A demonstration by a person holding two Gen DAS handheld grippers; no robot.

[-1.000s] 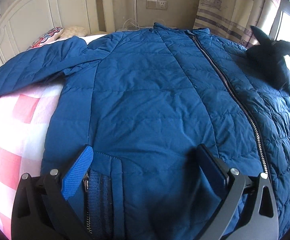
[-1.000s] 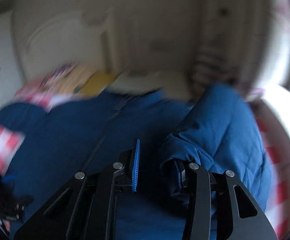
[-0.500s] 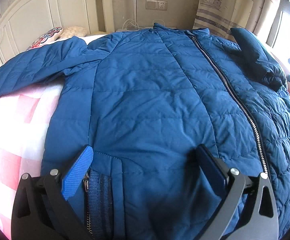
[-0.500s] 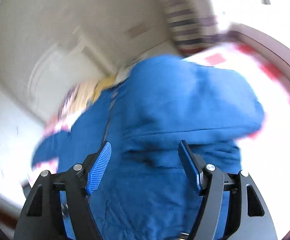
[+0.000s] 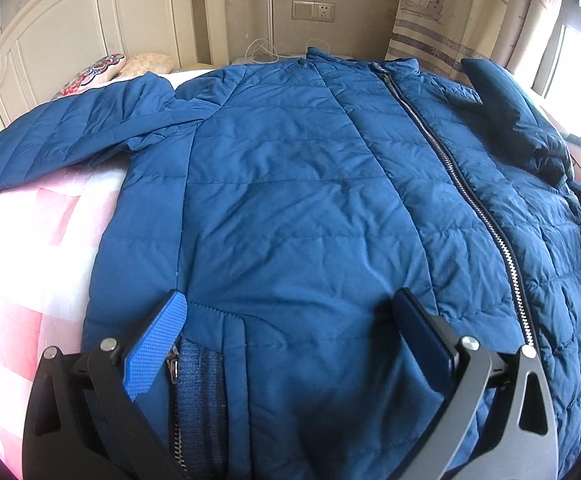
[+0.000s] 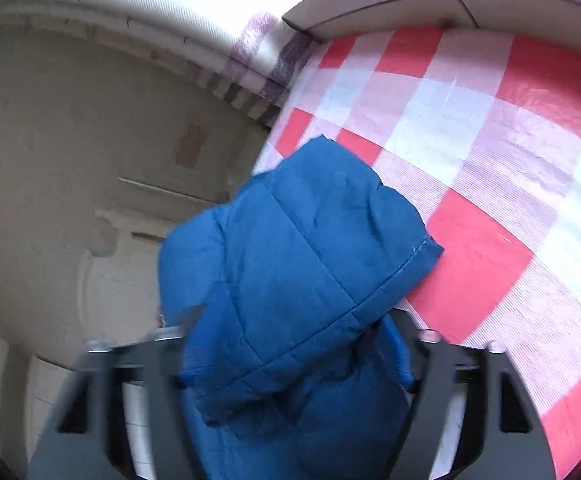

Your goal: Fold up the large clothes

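Right gripper [image 6: 290, 364] is closing around the blue quilted jacket's sleeve [image 6: 302, 248], whose cuff points away over the red-checked bed [image 6: 490, 128]; left gripper [image 5: 290, 336] rests released.

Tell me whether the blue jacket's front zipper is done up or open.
Done up: on the blue jacket the zipper teeth run meshed from collar toward the hem, both front panels joined.
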